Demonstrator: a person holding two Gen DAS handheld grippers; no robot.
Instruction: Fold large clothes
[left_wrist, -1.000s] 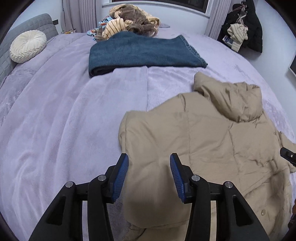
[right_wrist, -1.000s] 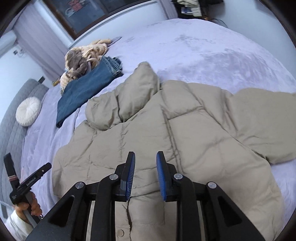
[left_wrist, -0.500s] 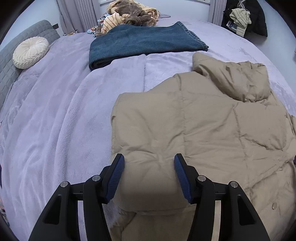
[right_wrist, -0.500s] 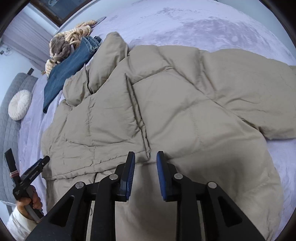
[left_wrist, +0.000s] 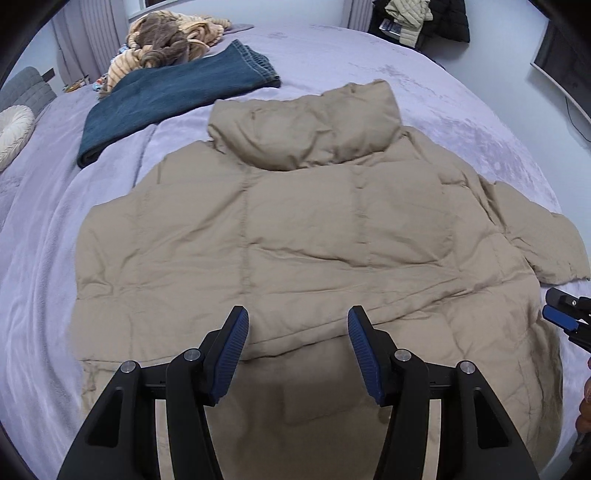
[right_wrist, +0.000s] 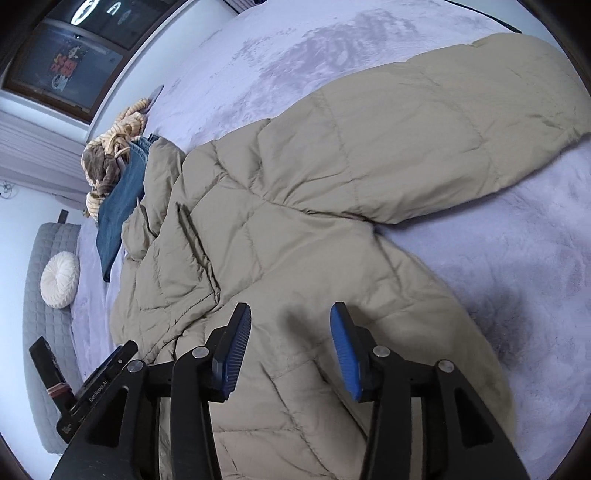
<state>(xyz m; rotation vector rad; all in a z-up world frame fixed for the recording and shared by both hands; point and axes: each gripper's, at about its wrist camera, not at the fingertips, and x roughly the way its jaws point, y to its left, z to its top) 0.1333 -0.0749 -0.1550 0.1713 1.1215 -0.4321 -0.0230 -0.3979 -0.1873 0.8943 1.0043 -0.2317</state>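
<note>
My jacket lies back-up on the bed, hood toward the far side. As I judge it, the fold has only begun: the left sleeve looks already turned in over the body, since that side ends in a straight edge, while the right sleeve stretches out flat across the cover. That sleeve has yet to come in, and after it the body wants doubling from hem to hood.

My left tongs hover over the hem near the middle, jaws about half apart, nothing between the pads. My right tongs hang over the lower right part of the jacket, below the outstretched sleeve; their jaws have just been opening and now stand about half apart too, with only fabric lying beneath them, nothing pinched.

Folded jeans and a heap of other clothes sit beyond the hood, well apart from my work.

Hard to make out: the hem nearest me is hidden behind both tongs, so I cannot tell how neatly it lies. The tucked left sleeve itself I cannot see, only infer. The right cuff runs off the frame edge in the right view.
</note>
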